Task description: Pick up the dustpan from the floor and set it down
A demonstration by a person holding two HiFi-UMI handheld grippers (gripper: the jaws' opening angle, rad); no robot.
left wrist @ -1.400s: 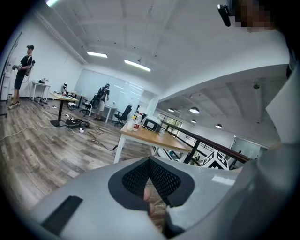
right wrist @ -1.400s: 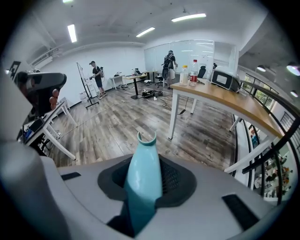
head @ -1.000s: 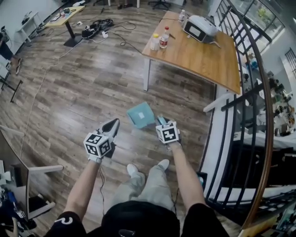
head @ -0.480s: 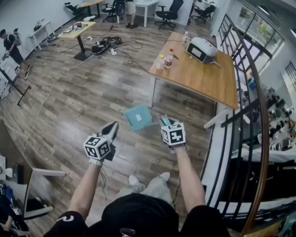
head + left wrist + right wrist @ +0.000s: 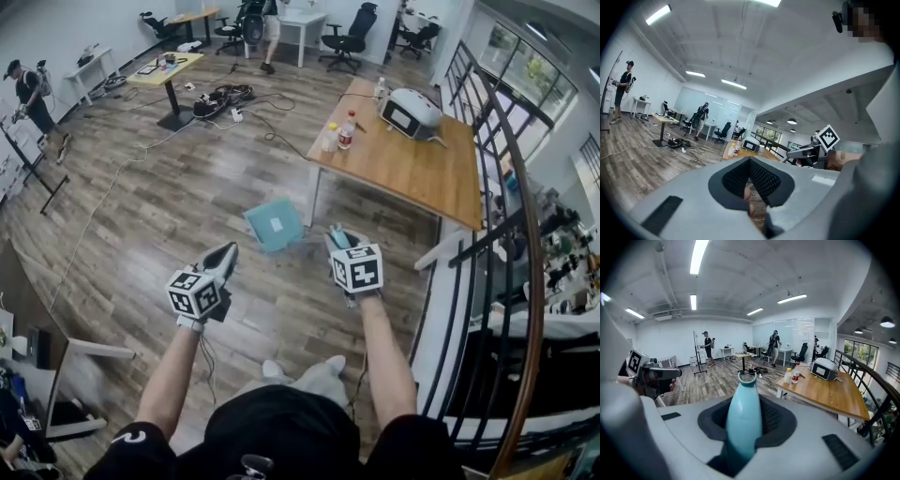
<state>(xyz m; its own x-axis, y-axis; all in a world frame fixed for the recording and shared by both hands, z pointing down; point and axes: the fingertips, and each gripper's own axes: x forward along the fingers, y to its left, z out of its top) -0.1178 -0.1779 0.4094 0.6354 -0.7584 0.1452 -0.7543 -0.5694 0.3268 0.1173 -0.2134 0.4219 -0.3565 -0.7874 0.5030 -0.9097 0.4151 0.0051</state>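
One teal dustpan (image 5: 275, 225) was up off the floor (image 5: 159, 225), held by its handle in the right gripper (image 5: 339, 240). In head view the pan part sat at approx 10 o'clock from that gripper, w/ bare wood planks under it. In the right gripper view the fingers pinched the teal handle, its ring end sticking out past them toward 12 o'clock.

The left gripper (image 5: 225, 255) was at 7 o'clock from the pan, apart from it and roughly level w/ the right one. Its fingers were pressed together, nothing between them.

At 1 o'clock from the pan stood a wooden counter (image 5: 422, 173). It carried two bottles (image 5: 338, 134) near its left corner and a white appliance (image 5: 410, 112) further back. A dark curved railing (image 5: 525, 244) ran down the 3 o'clock side.

Further out, at 11 o'clock, were a tangle of cables (image 5: 220, 96) on the floor and a small yellow desk (image 5: 167, 70). A person in a cap (image 5: 28, 94) stood near the left edge.
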